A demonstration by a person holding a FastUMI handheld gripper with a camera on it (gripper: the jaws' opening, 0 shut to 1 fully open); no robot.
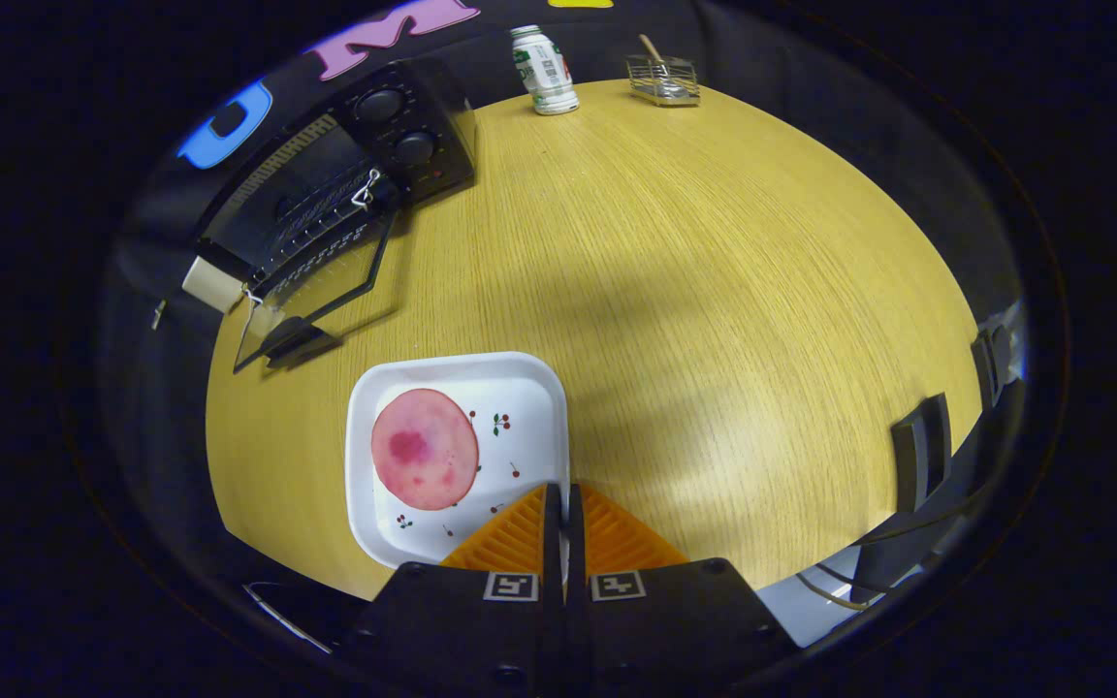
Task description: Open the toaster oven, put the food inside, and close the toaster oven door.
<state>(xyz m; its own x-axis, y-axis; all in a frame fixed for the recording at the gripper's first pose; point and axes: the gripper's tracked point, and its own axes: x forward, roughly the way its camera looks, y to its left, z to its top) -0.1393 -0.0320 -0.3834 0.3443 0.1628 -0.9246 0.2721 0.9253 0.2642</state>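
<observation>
Oven (345, 184) sits far beyond the fingers, door (316, 301) dropped open toward the table (714, 291) middle, long axis slanting. Round food slice (424, 449) lies flat on tray (520, 388). Gripper (564, 504) pinches the tray's near rim, fingers nearly together

I'm over a round table (714, 291) with a light wood-grain top, grain running one way across it. Lighting is uneven: a bright patch on the right half, a broad soft shadow band through the middle. At the far edge stands a white bottle (543, 70), with a small wire basket (663, 80) just beside it, something wooden sticking out of the basket. Black cloth wall behind the table. Dark chair backs (922, 451) off the table's right edge.
</observation>
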